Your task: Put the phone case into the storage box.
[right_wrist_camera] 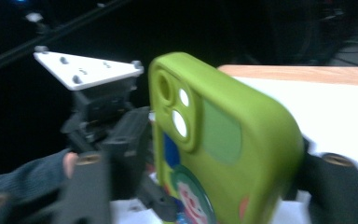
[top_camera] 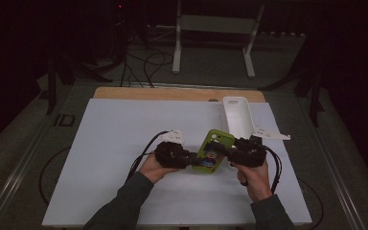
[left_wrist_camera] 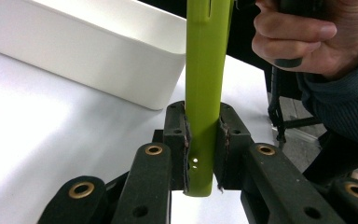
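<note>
Clamping the smooth, rounded lime-green phone case (left_wrist_camera: 205, 93), the left claw (left_wrist_camera: 204, 154) grips its edge; right claw (top_camera: 232, 152) parted

No readable text, label or number anywhere.

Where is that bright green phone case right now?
In the high view the green phone case is held above the white table, just right of centre, between the left gripper clamped on one edge and the right gripper, near the white bin.
</note>
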`<state>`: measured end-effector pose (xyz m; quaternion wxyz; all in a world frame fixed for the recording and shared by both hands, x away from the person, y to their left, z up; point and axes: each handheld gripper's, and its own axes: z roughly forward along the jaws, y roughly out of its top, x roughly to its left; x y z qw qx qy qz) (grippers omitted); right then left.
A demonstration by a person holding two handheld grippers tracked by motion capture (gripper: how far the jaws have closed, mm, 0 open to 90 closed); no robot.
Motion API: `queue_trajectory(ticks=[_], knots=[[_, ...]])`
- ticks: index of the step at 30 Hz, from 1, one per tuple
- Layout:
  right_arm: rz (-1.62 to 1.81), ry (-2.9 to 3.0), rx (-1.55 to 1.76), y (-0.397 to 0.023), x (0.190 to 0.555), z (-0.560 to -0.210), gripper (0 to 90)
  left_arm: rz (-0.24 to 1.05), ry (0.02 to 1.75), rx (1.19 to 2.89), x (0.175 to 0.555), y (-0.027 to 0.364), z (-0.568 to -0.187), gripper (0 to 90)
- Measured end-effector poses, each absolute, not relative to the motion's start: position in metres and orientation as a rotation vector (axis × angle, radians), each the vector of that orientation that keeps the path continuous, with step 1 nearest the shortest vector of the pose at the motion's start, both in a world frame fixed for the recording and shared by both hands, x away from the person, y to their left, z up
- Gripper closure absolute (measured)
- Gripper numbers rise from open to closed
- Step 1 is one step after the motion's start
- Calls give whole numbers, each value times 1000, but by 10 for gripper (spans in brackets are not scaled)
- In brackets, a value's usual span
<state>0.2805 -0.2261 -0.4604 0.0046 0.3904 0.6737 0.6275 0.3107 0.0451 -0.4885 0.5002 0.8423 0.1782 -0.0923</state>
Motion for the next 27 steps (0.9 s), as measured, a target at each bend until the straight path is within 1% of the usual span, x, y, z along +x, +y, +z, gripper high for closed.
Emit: queue_trajectory(ticks=[7,9,11,13,16,17,18,27], knots=[[1916,2070,1271,-231,279,-458,241,-183,484,2013,314,51,-487,779],[1906,2070,1273,-231,278,-458,229,-177,489,2009,314,51,-487,779],[1885,2067,1281,-231,278,-458,174,-151,502,2011,313,51,-486,779],[1872,2068,1283,-229,278,-459,141,-138,510,2013,313,51,-485,779],[1854,2066,1283,-229,278,-459,135,-130,515,2015,312,51,-485,779],[1854,2066,1283,-229,278,-459,126,-100,525,2015,311,51,-484,779],[1845,2059,1296,-229,278,-459,115,-97,524,2015,311,51,-483,779],[1836,2032,1328,-228,279,-459,107,-25,559,2020,307,51,-481,779]])
